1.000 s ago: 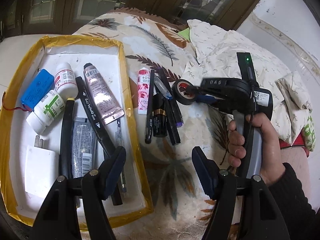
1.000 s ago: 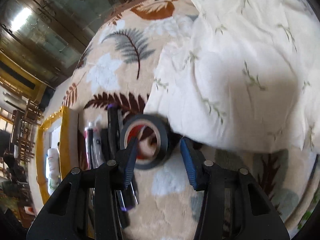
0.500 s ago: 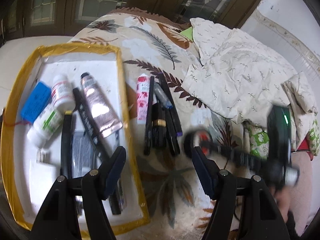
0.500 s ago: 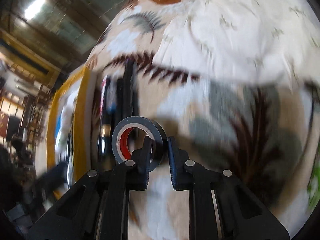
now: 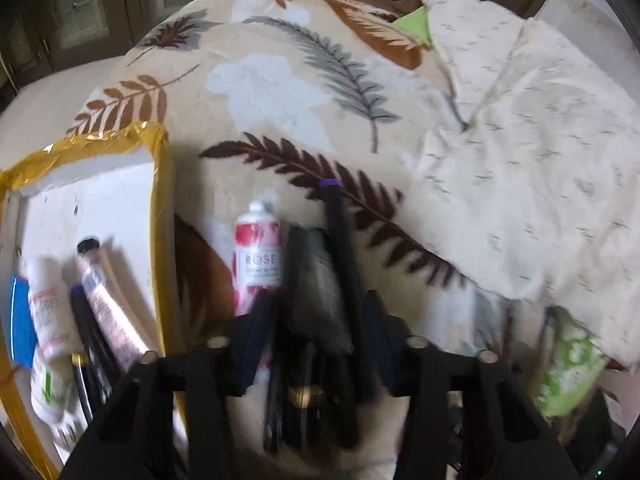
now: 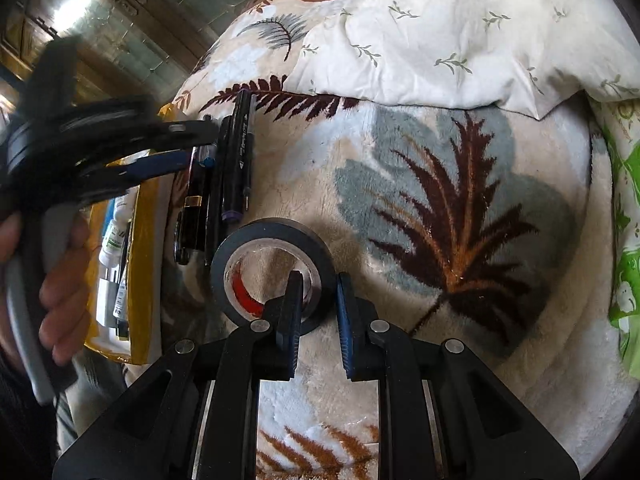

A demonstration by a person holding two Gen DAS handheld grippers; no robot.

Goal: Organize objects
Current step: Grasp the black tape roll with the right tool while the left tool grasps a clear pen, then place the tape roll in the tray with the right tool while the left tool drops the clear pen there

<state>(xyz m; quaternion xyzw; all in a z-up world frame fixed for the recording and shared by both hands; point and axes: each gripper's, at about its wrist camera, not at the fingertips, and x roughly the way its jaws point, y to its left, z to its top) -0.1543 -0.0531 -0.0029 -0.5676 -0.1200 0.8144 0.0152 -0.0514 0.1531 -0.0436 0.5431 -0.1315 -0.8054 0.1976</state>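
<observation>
Right tool (image 6: 316,312) clamped on the wall of the black tape roll (image 6: 272,268): one finger inside the red-lined core, the other outside. Roll stands tilted on edge on the leaf-print blanket (image 6: 460,220), open core facing the camera, just on the near side of the pen cluster (image 6: 228,172).

Left tool (image 5: 316,336) closing over the same cluster; several dark pens and tubes sit between its fingers, view is blurred so can't tell if the pads press yet. From the right wrist view its blue pads come in from the tray side, a hand (image 6: 60,280) on the grip.

Pens lie side by side, long axes parallel, running away from the roll toward the cream quilt (image 6: 460,32). Purple-capped marker (image 5: 340,264) is outermost, on the side away from the tray. Rose tube (image 5: 256,256) lies parallel, white cap pointing away from the roll, between cluster and yellow-edged tray (image 5: 158,216).

Tray holds bottles and tubes, beyond the cluster from the roll
</observation>
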